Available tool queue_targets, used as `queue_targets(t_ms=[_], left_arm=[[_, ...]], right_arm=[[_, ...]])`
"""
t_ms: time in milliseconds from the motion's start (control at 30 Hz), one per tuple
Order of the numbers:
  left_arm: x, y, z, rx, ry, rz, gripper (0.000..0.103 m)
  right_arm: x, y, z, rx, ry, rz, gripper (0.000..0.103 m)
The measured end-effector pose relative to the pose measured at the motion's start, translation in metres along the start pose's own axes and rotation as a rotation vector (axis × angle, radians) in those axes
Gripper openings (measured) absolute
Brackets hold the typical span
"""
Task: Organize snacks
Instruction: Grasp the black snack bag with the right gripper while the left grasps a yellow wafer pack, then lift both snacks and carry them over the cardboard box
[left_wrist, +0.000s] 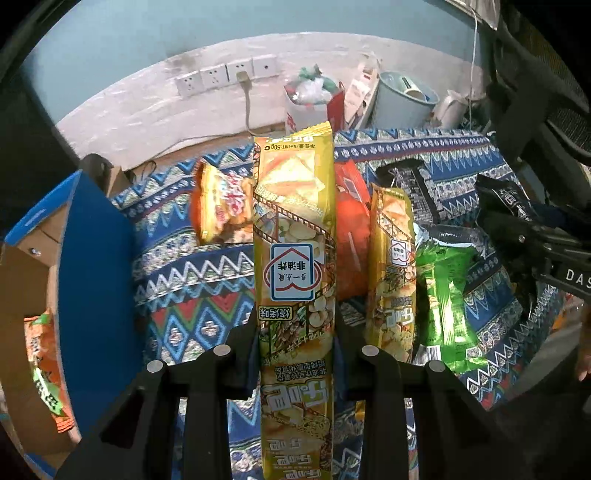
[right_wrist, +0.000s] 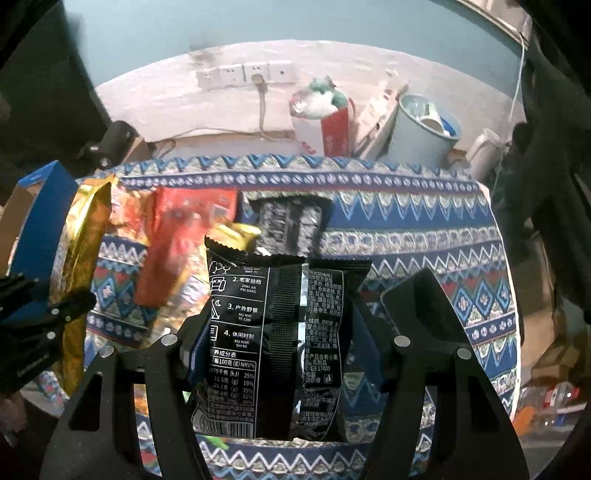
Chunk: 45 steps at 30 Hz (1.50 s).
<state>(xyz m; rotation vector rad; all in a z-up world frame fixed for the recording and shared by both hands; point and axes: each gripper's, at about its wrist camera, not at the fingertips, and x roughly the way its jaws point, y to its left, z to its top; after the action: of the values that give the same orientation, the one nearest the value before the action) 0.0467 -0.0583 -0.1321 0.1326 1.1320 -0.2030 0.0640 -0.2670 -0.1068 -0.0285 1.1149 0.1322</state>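
My left gripper (left_wrist: 295, 332) is shut on a long yellow snack pack (left_wrist: 293, 236) and holds it upright above the patterned tablecloth (left_wrist: 192, 280). It also shows in the right wrist view (right_wrist: 83, 258), at the left. My right gripper (right_wrist: 277, 325) is shut on a black snack bag (right_wrist: 273, 332), held above the cloth. On the cloth lie an orange snack bag (left_wrist: 225, 206), a red pack (left_wrist: 351, 236), a second yellow pack (left_wrist: 391, 273), a green pack (left_wrist: 447, 295) and a black pack (left_wrist: 413, 192).
A blue-sided cardboard box (left_wrist: 92, 280) stands at the left with an orange pack (left_wrist: 48, 369) inside. Behind the table are wall sockets (left_wrist: 225, 75), a red-white bag (left_wrist: 314, 103) and a pale bin (left_wrist: 402, 99). A dark chair (left_wrist: 535, 92) is at the right.
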Motion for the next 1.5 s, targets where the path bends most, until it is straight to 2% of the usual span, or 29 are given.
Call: queue_targets(t_ms=[167, 467, 967, 1200, 1500], left_arm=[[-0.018, 0.010, -0.003, -0.014, -0.031, 0.018, 0.032], [-0.056, 0.037, -0.004, -0.086, -0.094, -0.011, 0.031], [-0.108, 0.080, -0.015, -0.134, -0.224, 0.066, 0.032], [-0.121, 0.112, -0.028, -0.184, -0.253, 0.094, 0.031], [-0.133, 0.161, -0.043, -0.294, -0.267, 0.072, 0.031]], right_arm=[[-0.015, 0.020, 0.009, -0.035, -0.042, 0.024, 0.065], [-0.043, 0.064, 0.024, -0.128, -0.119, 0.061, 0.065], [-0.062, 0.140, 0.039, -0.234, -0.196, 0.143, 0.065], [-0.060, 0.179, 0.044, -0.282, -0.201, 0.174, 0.065], [-0.057, 0.232, 0.046, -0.355, -0.204, 0.217, 0.065]])
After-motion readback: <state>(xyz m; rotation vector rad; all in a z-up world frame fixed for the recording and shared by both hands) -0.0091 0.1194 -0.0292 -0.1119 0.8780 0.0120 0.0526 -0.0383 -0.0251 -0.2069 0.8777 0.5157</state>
